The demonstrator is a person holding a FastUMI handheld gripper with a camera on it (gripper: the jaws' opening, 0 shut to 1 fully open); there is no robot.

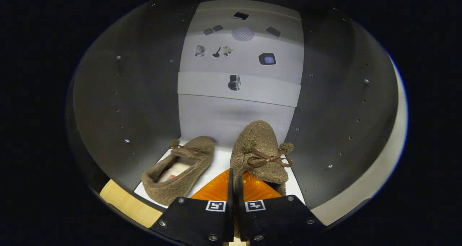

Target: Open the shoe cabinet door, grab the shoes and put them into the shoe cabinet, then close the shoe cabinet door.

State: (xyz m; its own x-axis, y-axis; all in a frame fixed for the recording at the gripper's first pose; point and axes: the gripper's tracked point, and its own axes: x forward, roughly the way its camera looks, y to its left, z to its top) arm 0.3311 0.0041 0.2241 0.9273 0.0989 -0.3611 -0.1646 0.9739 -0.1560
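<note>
The gripper (pixel 234 181) is reaching into the open shoe cabinet (pixel 126 94), and its fingers are standing drawn close together with a thin slit between them, pinching what looks like the heel rim of the right-hand slipper (pixel 260 153); the contact itself is hidden behind the fingers, so I am judging the hold from how the slipper is sitting right at their tips. Taking that slipper as the landmark, it is resting on the white shelf floor (pixel 220 165) with its toe pointing toward the pale back panel (pixel 234 116), its brown bow (pixel 269 160) facing up. The second slipper (pixel 178 170) is lying just to its left, apart from it and turned slightly, with its opening showing. The dark side walls of the cabinet are rising on either side of the pair, and a narrow shelf strip (pixel 238 88) is crossing the back panel well above the landmark slipper. As for progress, the door appears already opened and both shoes are sitting inside, so the loading seems nearly done. What is probably remaining is letting go of the held slipper, drawing the gripper out, and closing the door.
</note>
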